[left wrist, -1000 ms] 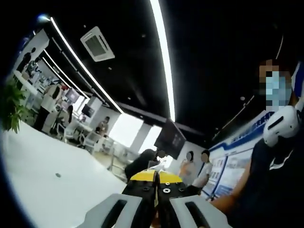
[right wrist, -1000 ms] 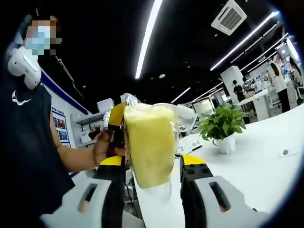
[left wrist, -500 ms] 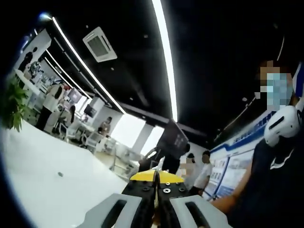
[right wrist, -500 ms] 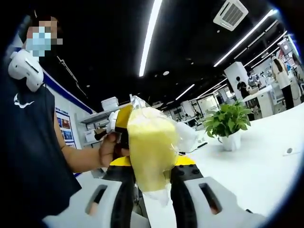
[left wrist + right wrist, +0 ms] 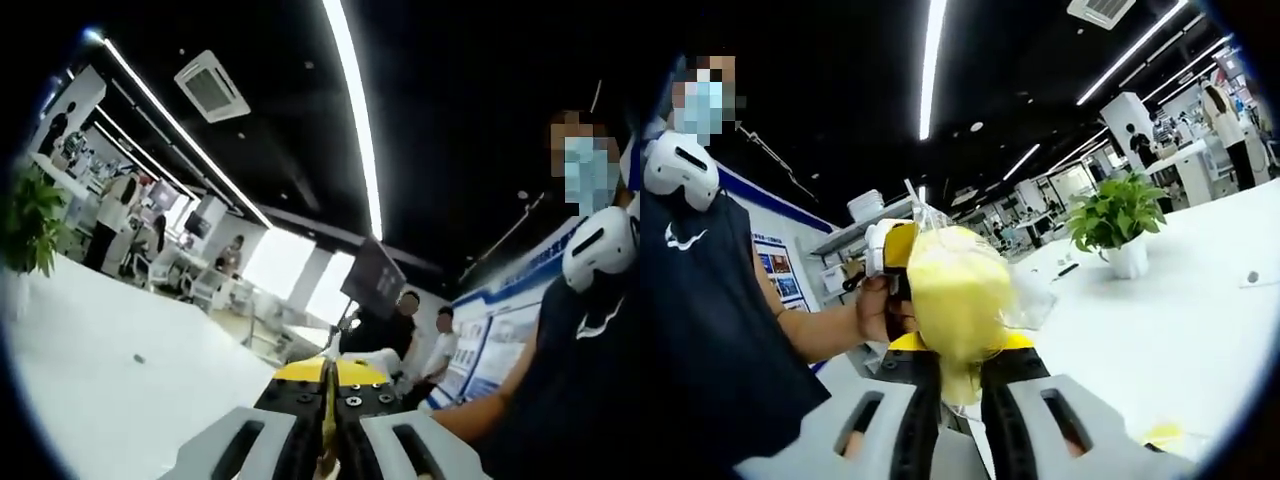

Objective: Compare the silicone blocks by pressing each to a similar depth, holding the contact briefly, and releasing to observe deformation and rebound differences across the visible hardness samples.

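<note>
A soft yellow silicone block (image 5: 955, 290) in a clear plastic bag hangs in the air in the right gripper view. My right gripper (image 5: 960, 346) is shut on its lower part, and the block is pinched narrow between the jaws and bulges above them. The left gripper (image 5: 890, 248), held by a hand (image 5: 875, 310), comes in from the left and grips the bag's top edge. In the left gripper view my left gripper (image 5: 328, 384) has its jaws together, with a thin yellowish sliver of the bag between them.
A white table (image 5: 1170, 330) stretches to the right with a potted plant (image 5: 1115, 225) and a small dark item (image 5: 1252, 278) on it. The person in a dark shirt (image 5: 700, 340) stands close on the left. Other people (image 5: 420, 335) stand further back in the office.
The right gripper's jaws have closed in from a wide gap, squeezing the yellow block much narrower. The left gripper stays shut on the bag's top. Both views shifted slightly.
</note>
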{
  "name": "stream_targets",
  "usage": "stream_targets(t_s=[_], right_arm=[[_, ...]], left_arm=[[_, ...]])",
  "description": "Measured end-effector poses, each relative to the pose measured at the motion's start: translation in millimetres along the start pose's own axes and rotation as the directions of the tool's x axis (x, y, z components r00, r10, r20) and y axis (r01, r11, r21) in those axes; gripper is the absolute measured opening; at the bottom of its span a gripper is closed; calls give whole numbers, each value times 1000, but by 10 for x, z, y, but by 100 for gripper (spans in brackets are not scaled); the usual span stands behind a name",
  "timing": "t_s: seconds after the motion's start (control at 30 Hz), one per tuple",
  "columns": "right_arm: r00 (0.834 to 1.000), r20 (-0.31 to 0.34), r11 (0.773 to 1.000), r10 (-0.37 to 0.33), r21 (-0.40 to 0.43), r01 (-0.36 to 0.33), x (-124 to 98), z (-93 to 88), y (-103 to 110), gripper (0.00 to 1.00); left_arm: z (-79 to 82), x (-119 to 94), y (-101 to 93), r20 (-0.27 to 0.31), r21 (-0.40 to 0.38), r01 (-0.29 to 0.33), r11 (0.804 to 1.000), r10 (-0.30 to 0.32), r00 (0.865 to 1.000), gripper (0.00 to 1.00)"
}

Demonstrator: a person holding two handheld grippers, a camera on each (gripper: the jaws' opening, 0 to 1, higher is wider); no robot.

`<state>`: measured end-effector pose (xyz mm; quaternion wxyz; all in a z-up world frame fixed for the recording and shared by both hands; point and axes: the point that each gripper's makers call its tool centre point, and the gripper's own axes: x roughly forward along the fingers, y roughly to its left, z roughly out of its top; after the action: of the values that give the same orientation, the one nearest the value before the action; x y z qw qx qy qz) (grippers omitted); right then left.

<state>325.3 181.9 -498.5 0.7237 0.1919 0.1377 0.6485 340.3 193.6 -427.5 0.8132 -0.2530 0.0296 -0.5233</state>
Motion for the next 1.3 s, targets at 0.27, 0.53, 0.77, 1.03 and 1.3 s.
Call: stream_targets(t_s=[0.27, 0.53, 0.77, 1.03, 1.3], right_arm=[[998, -65, 1000, -24, -1, 24, -18, -85, -21, 6], [994, -99, 999, -46, -3, 46, -36, -132, -35, 4], [989, -132, 996, -71, -56, 64, -34, -172, -62, 2], [988, -130, 995, -78, -78, 68, -4, -141, -77, 2], [986, -146, 993, -79, -96, 65, -17, -138, -84, 2]], left_arm=[[-82, -40, 90, -22, 45, -33, 998, 34, 999, 0], [-137, -57, 79, -51, 110, -45, 993, 50, 997, 0], [-177, -95, 114, -68, 120, -54, 991, 63, 996, 1], [-142, -111, 131, -52, 136, -55, 989, 63, 997, 2], [-210, -127, 123, -76, 135, -57, 989, 67, 995, 4]])
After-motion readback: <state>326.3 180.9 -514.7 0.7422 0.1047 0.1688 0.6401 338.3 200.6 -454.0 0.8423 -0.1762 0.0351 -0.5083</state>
